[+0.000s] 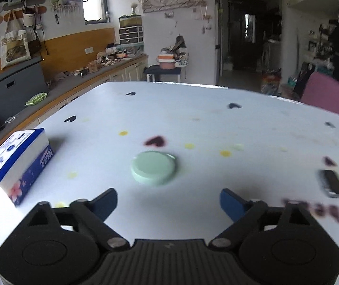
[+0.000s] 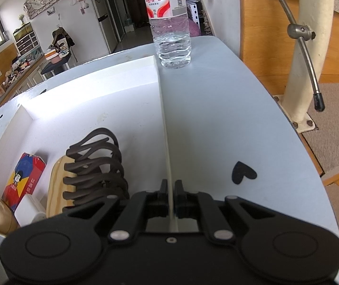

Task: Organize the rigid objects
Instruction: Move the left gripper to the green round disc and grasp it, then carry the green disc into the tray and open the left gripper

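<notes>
The left hand-held gripper (image 1: 168, 201) hangs with jaws apart and nothing between them, just short of a mint-green round lid (image 1: 154, 167) lying on the white worktop (image 1: 240, 130). The right hand-held gripper (image 2: 170, 190) is clenched on the white box's (image 2: 93, 90) thin side wall; a wooden brush (image 2: 57, 185) lies inside.
</notes>
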A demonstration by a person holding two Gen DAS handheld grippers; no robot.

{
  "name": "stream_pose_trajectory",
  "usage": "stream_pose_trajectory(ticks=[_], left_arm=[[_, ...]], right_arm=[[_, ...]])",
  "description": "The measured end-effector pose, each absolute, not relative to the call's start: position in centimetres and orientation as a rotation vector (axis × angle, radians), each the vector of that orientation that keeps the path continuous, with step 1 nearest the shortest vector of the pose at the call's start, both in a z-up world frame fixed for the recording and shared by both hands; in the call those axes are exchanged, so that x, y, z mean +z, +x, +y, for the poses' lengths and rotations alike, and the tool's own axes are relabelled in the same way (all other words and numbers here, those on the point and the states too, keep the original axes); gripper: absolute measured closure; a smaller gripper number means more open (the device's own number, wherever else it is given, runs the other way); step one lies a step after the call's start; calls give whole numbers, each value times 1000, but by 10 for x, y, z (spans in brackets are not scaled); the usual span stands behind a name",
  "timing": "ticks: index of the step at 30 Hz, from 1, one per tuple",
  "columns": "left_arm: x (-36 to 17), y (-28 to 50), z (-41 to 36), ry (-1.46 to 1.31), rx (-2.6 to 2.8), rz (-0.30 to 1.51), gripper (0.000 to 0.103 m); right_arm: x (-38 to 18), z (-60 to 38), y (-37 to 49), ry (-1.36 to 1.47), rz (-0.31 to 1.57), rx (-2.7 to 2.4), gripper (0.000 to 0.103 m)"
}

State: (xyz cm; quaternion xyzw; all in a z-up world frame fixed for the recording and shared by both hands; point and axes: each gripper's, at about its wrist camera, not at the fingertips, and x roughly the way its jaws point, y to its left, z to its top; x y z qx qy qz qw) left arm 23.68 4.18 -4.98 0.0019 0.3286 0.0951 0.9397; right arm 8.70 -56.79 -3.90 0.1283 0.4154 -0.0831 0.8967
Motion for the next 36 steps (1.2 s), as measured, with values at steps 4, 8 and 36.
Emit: stream_pose_trajectory(ticks=[4,8,36], left_arm=[[-59,257,52,11,213,676,18],[-62,267,59,-9,240,646,26],[27,236,-187,156,-395,473,53]], right_arm=[[-39,-569,87,270,860,-174,98],[-39,-568,86,270,859,-178,98],[-40,-566,85,275,852,-182,98]])
